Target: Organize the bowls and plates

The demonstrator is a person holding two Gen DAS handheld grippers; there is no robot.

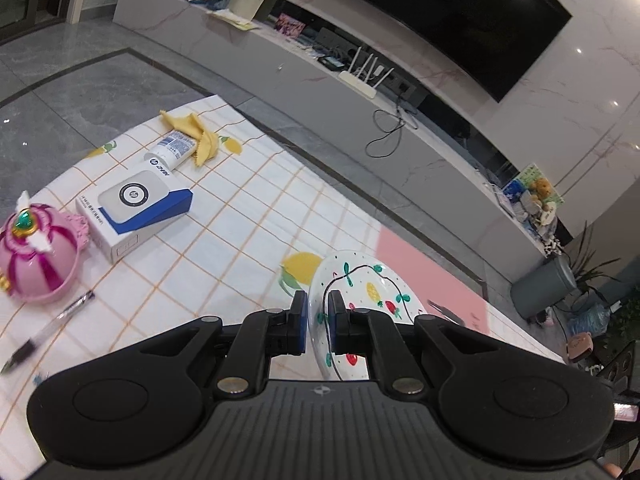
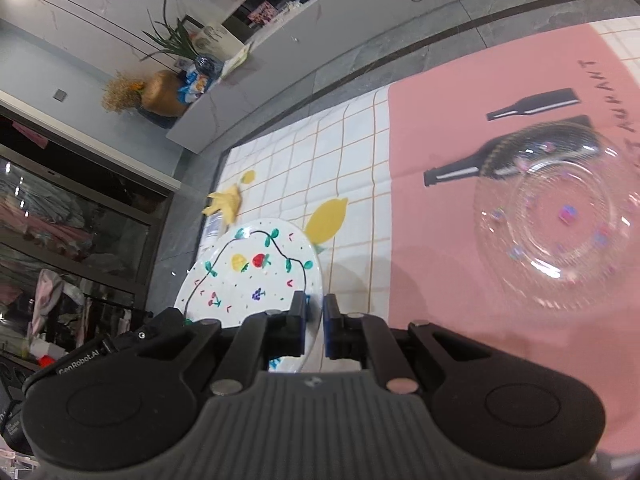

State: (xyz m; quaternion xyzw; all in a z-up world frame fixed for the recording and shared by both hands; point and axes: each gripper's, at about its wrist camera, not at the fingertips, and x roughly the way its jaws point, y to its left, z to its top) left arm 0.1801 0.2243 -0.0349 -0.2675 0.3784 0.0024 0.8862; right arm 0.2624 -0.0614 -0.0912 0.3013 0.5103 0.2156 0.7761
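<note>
A white plate painted with fruit and a black vine [image 1: 372, 288] is held above the table by both grippers. My left gripper [image 1: 318, 316] is shut on its near rim. In the right wrist view the same plate [image 2: 248, 276] is tilted, and my right gripper [image 2: 316, 320] is shut on its right rim. The left gripper's black body [image 2: 120, 344] shows at the plate's lower left edge. A clear glass bowl with small coloured dots [image 2: 556, 224] rests on the pink mat [image 2: 432, 240] to the right of the plate.
On the checked tablecloth [image 1: 224, 248] lie a white and blue box [image 1: 136, 208], a white tube [image 1: 172, 152], a yellow cloth [image 1: 196, 132], a pink lidded toy bowl [image 1: 36, 252] and a pen [image 1: 44, 332]. The table edge and grey floor lie beyond.
</note>
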